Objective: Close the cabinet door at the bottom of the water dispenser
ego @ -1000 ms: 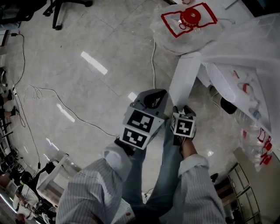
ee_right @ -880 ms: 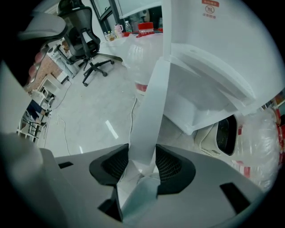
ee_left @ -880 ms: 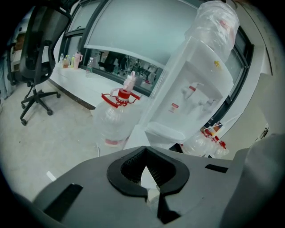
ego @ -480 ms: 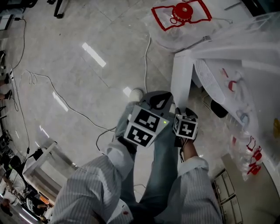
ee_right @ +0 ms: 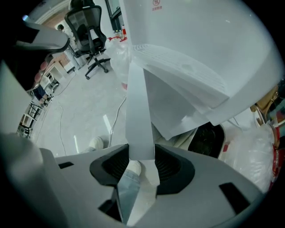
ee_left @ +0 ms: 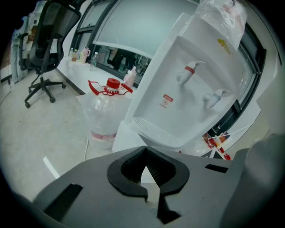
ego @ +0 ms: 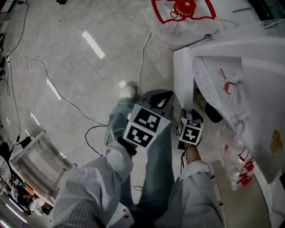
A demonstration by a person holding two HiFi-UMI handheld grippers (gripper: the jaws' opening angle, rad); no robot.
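The white water dispenser (ego: 240,67) stands at the right in the head view, and its taps (ee_left: 189,73) show in the left gripper view. Its bottom cabinet door (ego: 181,84) hangs open, seen edge-on from above. My right gripper (ego: 189,113) points steeply down at the door's outer end. In the right gripper view the door's edge (ee_right: 139,111) runs into the right gripper (ee_right: 141,162) and fills the gap between the closing pads. My left gripper (ego: 161,97) hovers just left of the door. The left gripper (ee_left: 145,153) is shut with nothing in it.
A large water bottle (ego: 185,13) with a red cap, wrapped in plastic, stands on the floor beyond the dispenser. Plastic bags with red print (ego: 238,164) lie at the right. Cables (ego: 58,95) trail over the floor at left. An office chair (ee_left: 44,53) is farther off.
Both grippers and the person have moved nearer the dispenser, which now fills more of the right side. The right gripper has come up to the door's end. A shoe has come into view.
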